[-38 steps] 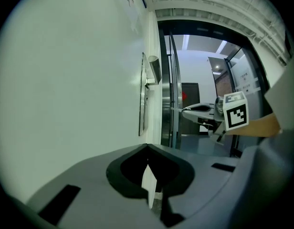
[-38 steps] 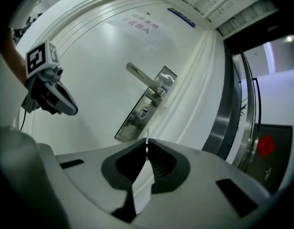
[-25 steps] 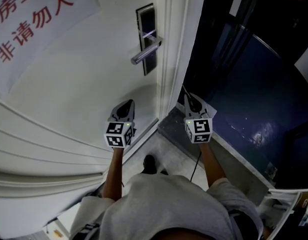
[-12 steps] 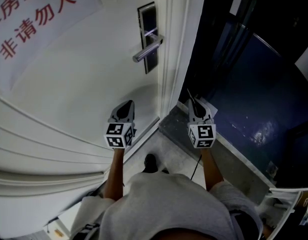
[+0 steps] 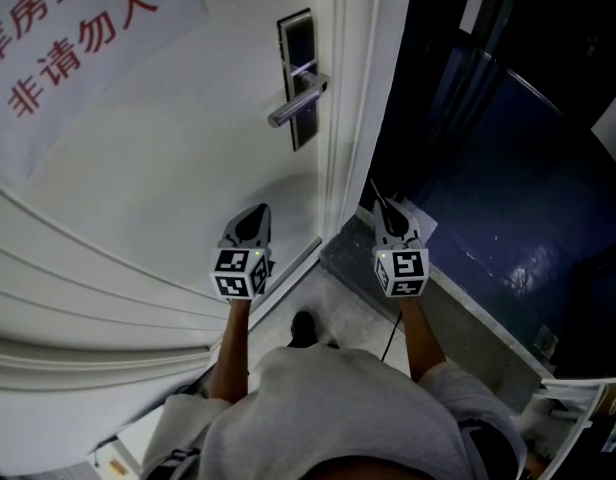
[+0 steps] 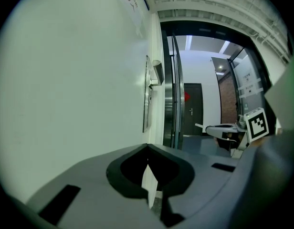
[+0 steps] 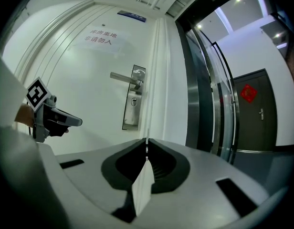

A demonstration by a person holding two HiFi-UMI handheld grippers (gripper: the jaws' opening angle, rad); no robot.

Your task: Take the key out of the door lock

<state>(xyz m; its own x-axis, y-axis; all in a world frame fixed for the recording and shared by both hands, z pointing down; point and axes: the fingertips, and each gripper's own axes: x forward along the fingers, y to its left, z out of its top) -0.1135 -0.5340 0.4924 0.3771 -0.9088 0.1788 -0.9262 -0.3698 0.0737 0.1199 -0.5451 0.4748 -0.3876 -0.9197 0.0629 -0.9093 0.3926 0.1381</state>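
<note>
Door lock sits well above two clenched, empty grippers

Door lock is a tall, dark, glossy plate in the upper middle of the frame, close to the free edge of the smooth white door. A brushed metal lever handle crosses it. The key is too small to make out from here.

The left gripper is low and centre, near the door face, its grey jaws pressed together on nothing. The right gripper is beside the door's edge, jaws likewise together and empty. Right of the edge, the doorway opens onto a shiny dark blue floor. A paper notice with red characters is at upper left.
</note>
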